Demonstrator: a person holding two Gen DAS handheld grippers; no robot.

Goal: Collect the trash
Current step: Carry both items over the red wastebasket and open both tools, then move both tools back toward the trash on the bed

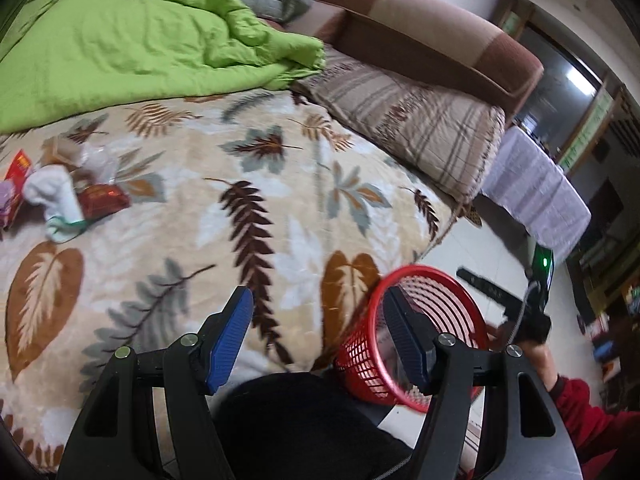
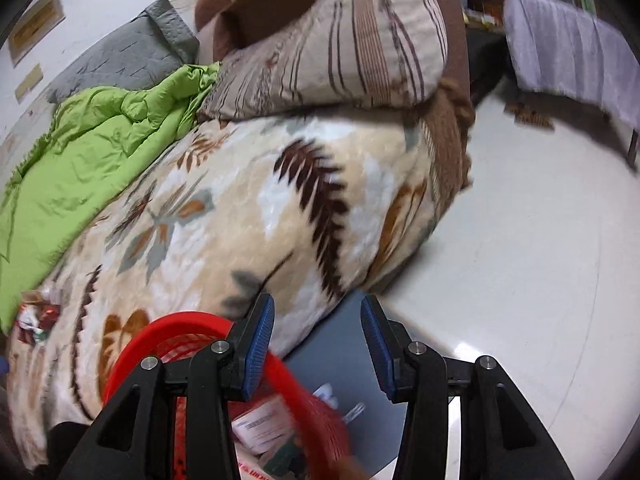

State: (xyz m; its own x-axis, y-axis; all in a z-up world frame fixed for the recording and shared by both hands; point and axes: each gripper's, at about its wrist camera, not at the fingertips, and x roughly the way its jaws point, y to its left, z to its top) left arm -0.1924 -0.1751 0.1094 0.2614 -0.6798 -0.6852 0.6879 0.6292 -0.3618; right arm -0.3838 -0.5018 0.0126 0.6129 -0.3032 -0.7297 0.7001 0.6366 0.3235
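A heap of trash (image 1: 64,188) lies on the leaf-print blanket (image 1: 248,184) at the far left: red wrappers, a white crumpled cloth or tissue, clear plastic. It also shows small in the right wrist view (image 2: 38,320). A red mesh basket (image 1: 420,332) stands beside the bed's edge, with paper trash inside (image 2: 264,424). My left gripper (image 1: 320,336) is open and empty above the blanket's near edge, its right finger in front of the basket. My right gripper (image 2: 318,352) is open and empty, just above and right of the basket (image 2: 192,344).
A green quilt (image 1: 132,40) covers the bed's far side. A striped pillow (image 1: 416,120) and brown sofa back (image 1: 432,36) lie behind. A cloth-covered table (image 1: 536,192) stands over the pale tiled floor (image 2: 520,240). A dark cloth (image 1: 296,420) lies under my left gripper.
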